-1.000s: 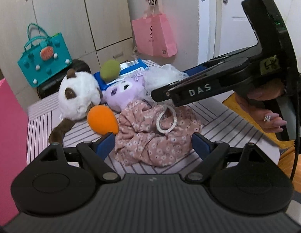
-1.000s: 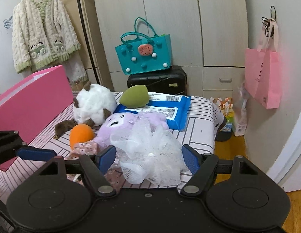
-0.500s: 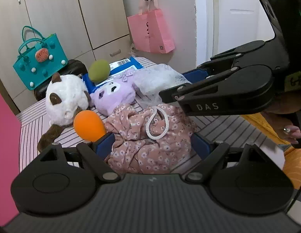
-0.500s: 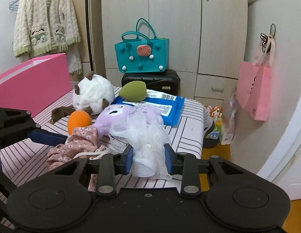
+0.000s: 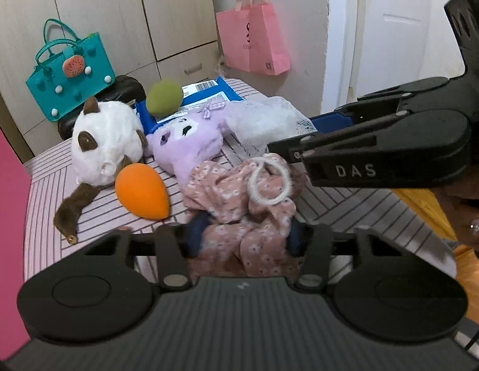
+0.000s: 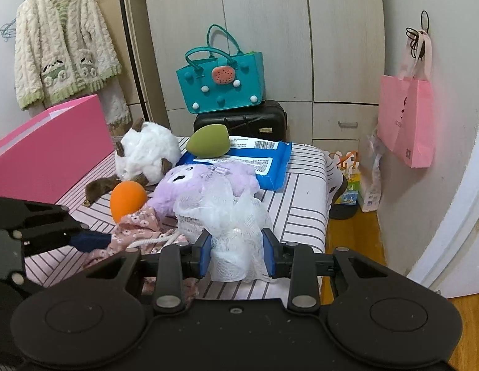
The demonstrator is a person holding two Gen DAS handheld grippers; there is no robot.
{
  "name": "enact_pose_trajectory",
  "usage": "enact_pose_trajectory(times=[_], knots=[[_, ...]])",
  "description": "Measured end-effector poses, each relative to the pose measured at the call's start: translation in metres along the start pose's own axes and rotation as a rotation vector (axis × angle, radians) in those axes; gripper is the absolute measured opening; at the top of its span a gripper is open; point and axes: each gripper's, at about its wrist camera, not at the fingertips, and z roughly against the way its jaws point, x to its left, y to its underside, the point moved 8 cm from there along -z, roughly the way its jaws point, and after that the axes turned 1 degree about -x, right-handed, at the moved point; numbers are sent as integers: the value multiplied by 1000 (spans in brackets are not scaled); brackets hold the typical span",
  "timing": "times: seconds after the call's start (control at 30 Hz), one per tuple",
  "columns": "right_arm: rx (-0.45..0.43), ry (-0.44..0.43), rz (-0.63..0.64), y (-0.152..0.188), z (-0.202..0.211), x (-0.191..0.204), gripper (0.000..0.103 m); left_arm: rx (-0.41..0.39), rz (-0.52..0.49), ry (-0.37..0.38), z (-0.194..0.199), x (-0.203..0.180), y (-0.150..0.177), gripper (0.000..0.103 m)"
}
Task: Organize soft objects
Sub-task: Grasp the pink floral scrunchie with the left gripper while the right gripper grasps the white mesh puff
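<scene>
On the striped table (image 6: 301, 191) lies a pile of soft things. My left gripper (image 5: 245, 239) is closing, its blue pads pressing both sides of a pink floral drawstring pouch (image 5: 236, 198) with a white cord loop (image 5: 270, 182). My right gripper (image 6: 238, 255) is shut on a white mesh bath pouf (image 6: 227, 216) and reaches in from the right in the left wrist view. Behind them lie a purple plush (image 5: 190, 142), a white plush with brown ears (image 5: 106, 142), an orange egg-shaped sponge (image 5: 143, 190), a green sponge (image 5: 163, 97) and a blue pack (image 5: 208, 92).
A pink box (image 6: 54, 154) stands along the table's left side. A teal bag (image 6: 221, 83) sits on a black case (image 6: 239, 120) behind the table. The table's right edge drops to a wooden floor, where a pink paper bag (image 6: 406, 117) hangs on the wall.
The right jaws went from wide open to shut on the mesh pouf. The left jaws came in from wide apart onto the floral pouch, which now bunches between them.
</scene>
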Motion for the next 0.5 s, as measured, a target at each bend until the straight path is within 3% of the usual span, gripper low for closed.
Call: enact_pose_trajectory(times=[0.03,0.2,0.5], knots=[[3,2,11,1,1,1,38,1,-9,-4,1,0,0,31],[12,13,21,1,2,4,38,-1,-3,-16,5,7,4,14],[23,26,9,1,8,4,38,34,97,41,27,31,17,12]])
